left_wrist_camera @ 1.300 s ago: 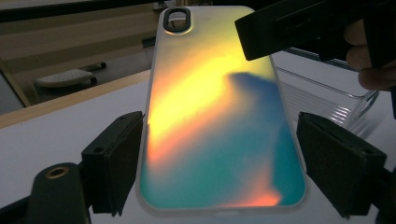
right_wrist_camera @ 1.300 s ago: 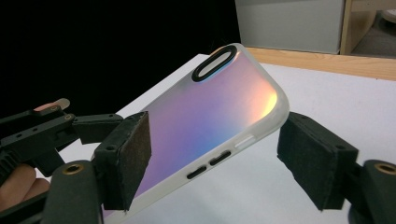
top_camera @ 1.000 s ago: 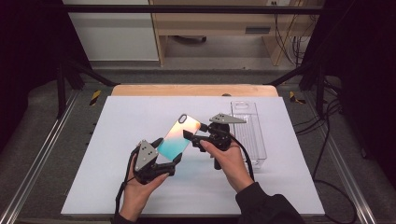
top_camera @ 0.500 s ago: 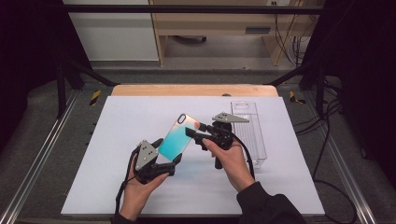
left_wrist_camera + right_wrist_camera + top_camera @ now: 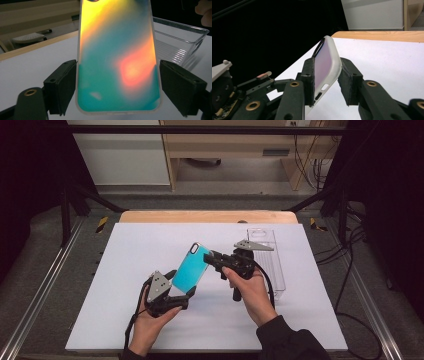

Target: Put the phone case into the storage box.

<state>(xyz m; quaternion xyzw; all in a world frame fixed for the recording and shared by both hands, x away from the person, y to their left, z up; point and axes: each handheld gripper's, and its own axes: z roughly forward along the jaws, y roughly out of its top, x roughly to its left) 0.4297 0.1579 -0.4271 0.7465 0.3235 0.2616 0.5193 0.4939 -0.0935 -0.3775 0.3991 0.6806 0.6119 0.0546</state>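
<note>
Over the white counter [image 5: 125, 285], a clear plastic tray [image 5: 272, 270] lay just behind the right gripper [image 5: 214, 258]. An iridescent phone case [image 5: 191, 268] hung tilted in the air between both tools. The left gripper [image 5: 181, 285] clamped its lower end across the width. The right gripper's jaws had just been closing around its upper edge, one pad touching, the other a sliver off.

1. In the left gripper view the phone case [image 5: 117, 57] runs off the top edge, so its camera opening is cut to a sliver.
2. The clear tray [image 5: 180, 37] is partly hidden behind the case there.
3. In the right gripper view it is unclear whether the right gripper's [image 5: 327, 80] right-hand pad touches the case [image 5: 327, 62].
4. In the high view the person's forearms are cut off by the bottom edge.
</note>
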